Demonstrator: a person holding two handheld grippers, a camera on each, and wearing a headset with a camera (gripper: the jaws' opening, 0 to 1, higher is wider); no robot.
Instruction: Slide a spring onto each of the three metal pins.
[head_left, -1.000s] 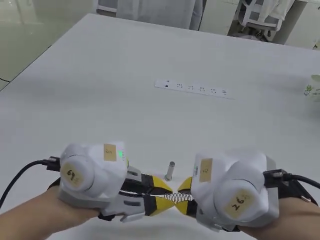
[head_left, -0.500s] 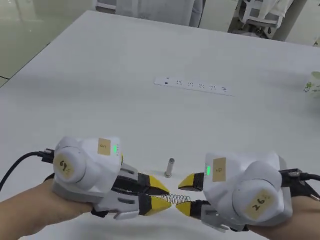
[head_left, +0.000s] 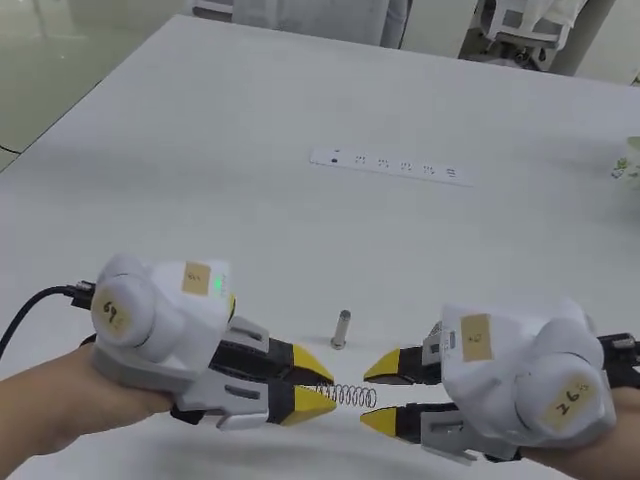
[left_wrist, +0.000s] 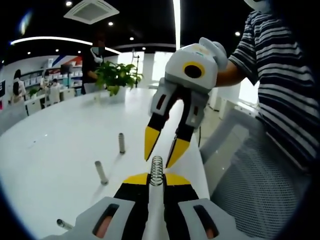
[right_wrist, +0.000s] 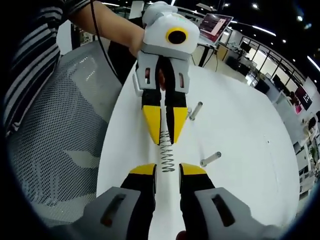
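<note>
A second earlier both tongs had pinched the spring (head_left: 350, 394). Now our right gripper (head_left: 367, 397) had spread its jaws and let go, so the left gripper (head_left: 328, 389) alone held it, clamped on one end. The spring lay level just on our side of the upright pin (head_left: 342, 328), its free end reaching between the parted right jaws, apparently untouched. We judged the handover done. That free end still had to be brought over the pin, which stood bare.
</note>
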